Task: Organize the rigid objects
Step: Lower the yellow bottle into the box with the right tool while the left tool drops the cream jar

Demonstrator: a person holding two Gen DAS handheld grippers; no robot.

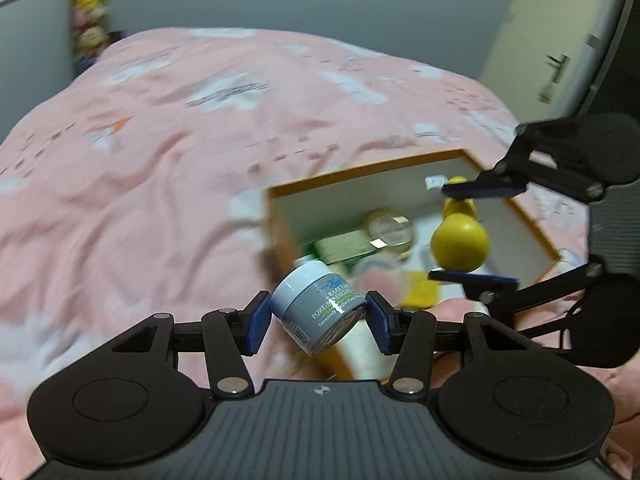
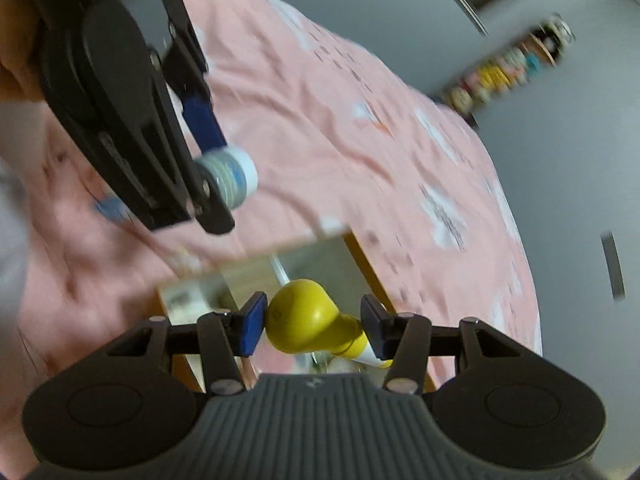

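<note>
Two things are in your grip at once, one per claw. From the left wrist view, your left claw (image 1: 318, 320) is clenched on a pale blue jar (image 1: 316, 306), which sits tilted between the blue pads with its lid up and to the left. The jar looks stiff and fairly dense, with a smooth printed wall that could slip, so I would keep the pads on the straight side wall, not on the lid edge. Just ahead of this claw and a little right lies the open box (image 1: 516, 216) on the pink bed cover (image 1: 160, 160), with a few small items already inside. Further right, your right claw (image 1: 476, 234) holds the yellow bulb-shaped toy (image 1: 460, 244) over the box.

From the right wrist view, your right claw (image 2: 314, 326) is closed on the yellow bulb-shaped toy (image 2: 308, 322), pinched end to end, round head at the left pad and narrow neck at the right. It looks hard, light and glossy, and a rounded head can squirt out, so a hold across the neck would probably be surer. The box (image 2: 360, 256) lies directly ahead and below this claw. Up and left, your left claw (image 2: 216, 160) carries the jar (image 2: 234, 178), though blur hides detail.
</note>
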